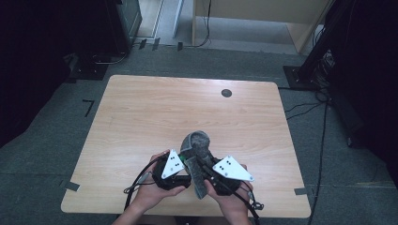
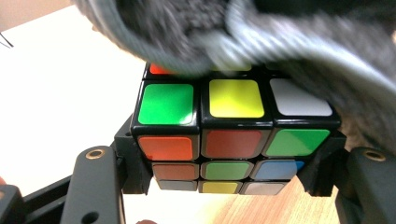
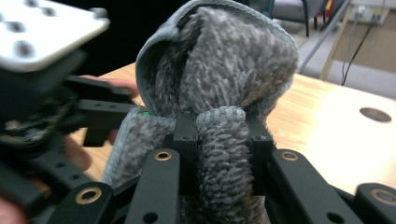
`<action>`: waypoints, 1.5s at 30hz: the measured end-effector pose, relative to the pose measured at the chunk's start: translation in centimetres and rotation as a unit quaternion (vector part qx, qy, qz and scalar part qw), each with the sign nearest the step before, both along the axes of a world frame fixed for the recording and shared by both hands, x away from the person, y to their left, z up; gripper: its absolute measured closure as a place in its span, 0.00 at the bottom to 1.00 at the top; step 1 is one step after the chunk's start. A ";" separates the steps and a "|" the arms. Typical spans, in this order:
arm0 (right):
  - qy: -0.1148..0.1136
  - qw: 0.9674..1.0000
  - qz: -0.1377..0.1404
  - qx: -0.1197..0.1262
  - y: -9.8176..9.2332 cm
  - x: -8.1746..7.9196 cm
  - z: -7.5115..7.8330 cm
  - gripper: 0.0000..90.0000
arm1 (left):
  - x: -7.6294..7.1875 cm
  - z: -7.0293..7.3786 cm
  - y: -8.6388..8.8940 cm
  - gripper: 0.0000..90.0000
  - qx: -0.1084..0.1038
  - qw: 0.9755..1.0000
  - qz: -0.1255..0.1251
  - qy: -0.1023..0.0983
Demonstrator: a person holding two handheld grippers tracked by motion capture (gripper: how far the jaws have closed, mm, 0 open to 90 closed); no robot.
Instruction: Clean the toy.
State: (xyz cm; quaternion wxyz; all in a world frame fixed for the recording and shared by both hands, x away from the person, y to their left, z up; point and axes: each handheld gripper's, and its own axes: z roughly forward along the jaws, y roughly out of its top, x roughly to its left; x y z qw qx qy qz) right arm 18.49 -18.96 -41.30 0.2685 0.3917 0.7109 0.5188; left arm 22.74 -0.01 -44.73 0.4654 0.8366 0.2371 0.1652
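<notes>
So the left claw (image 2: pixel 224 186) is clamped on a scrambled puzzle cube (image 2: pixel 224 135), jaws pressing its two opposite sides, held just above the near edge of the wooden counter (image 1: pixel 141 117). The right claw (image 3: pixel 222 140) is pinched shut on a bunched fold of fluffy grey cloth (image 3: pixel 219 70), and that cloth drapes over the far top of the cube, touching it, just right of the left claw. Looks like the cube is getting wiped down. If I were doing this, I'd keep the left grip dead steady and square so the cube doesn't twist or pop a layer, then drag the cloth across one face at a time with light pressure. Main risk I see is the loose cloth snagging on the left claw's jaws, so keep the bunch tight.
</notes>
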 end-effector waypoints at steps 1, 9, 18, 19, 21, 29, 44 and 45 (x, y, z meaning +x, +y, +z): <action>-0.005 1.000 0.007 -0.007 0.4 -0.2 0.1 0.82 | -0.1 -0.1 -0.1 0.38 -0.001 1.000 -0.003 0.001; -0.030 0.999 0.018 -0.028 0.9 0.0 -0.2 0.81 | -0.6 -0.2 -0.9 0.38 0.008 1.000 -0.014 -0.004; -0.009 0.999 0.039 -0.006 1.1 -0.6 0.1 0.81 | 0.2 0.0 0.2 0.38 -0.002 1.000 0.006 0.002; -0.011 0.999 0.049 -0.010 1.6 -0.8 0.0 0.81 | 0.0 -0.1 0.0 0.38 -0.001 1.000 0.002 0.002; -0.017 0.998 0.054 -0.021 2.1 -0.8 -0.1 0.81 | -0.4 -0.2 -0.5 0.38 0.000 1.000 -0.010 -0.001; -0.020 1.000 -0.005 -0.004 -0.2 0.4 -0.4 0.79 | -0.1 0.0 0.0 0.38 0.002 1.000 -0.008 -0.005; -0.032 0.999 0.021 -0.018 0.7 -0.1 -0.2 0.82 | -0.3 0.0 -0.4 0.38 0.004 1.000 -0.014 -0.001; -0.032 0.999 0.021 -0.018 0.7 -0.1 -0.2 0.82 | -0.2 0.1 -0.3 0.38 0.003 1.000 -0.011 -0.001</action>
